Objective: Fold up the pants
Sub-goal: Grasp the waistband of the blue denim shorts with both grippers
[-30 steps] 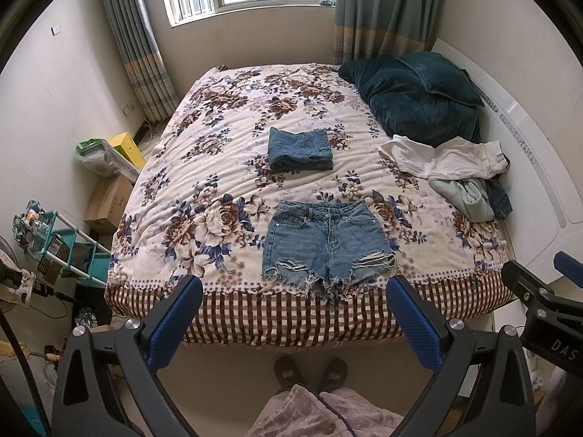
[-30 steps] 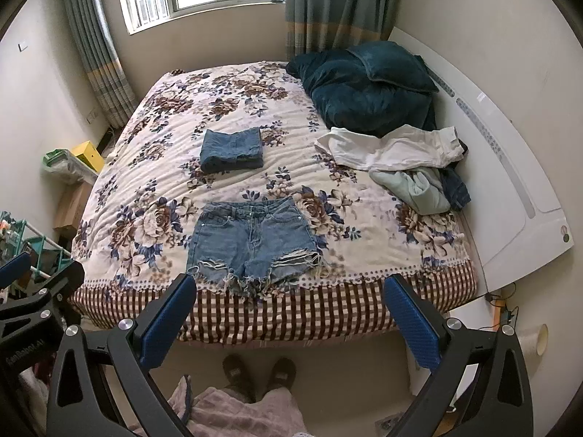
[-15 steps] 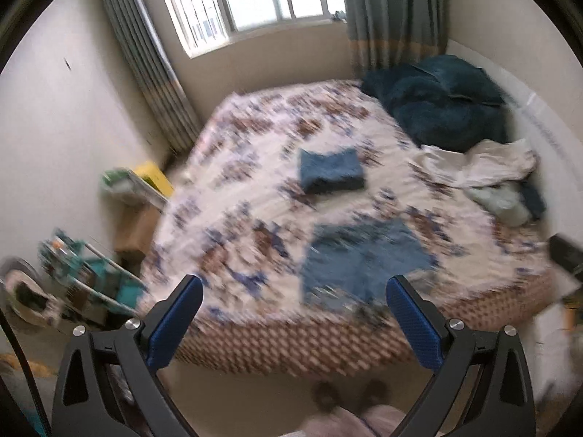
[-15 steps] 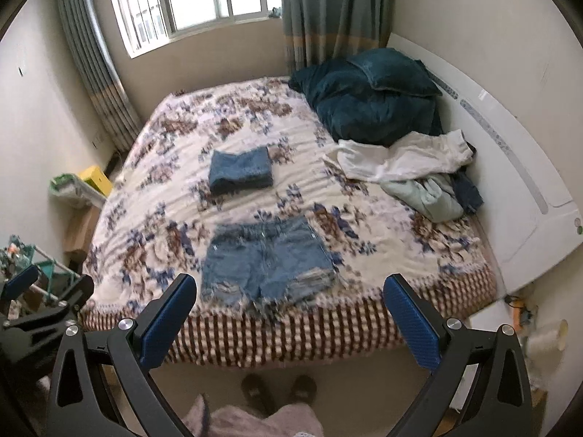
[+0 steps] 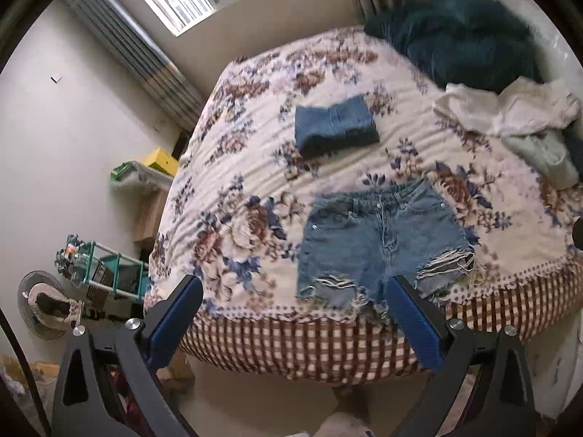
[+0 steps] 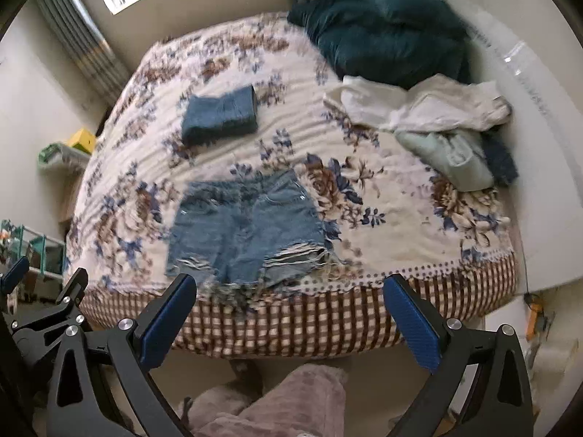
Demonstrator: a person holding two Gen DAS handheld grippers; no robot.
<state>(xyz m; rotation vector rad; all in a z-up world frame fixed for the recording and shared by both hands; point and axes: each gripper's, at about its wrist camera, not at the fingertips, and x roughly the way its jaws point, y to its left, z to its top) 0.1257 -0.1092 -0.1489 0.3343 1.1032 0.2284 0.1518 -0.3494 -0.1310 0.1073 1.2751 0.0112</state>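
Beside the right claw [image 6: 289,318], only its view shows the left claw [image 6: 14,276].

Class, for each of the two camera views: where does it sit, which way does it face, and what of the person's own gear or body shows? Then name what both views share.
Left wrist: on the left gripper, facing the bed from its foot; both open blue fingers show.
Right wrist: on the right gripper, same direction; open fingers, the left gripper at the left edge, the person's leg.
Shared: flat denim shorts, folded denim, teal duvet.
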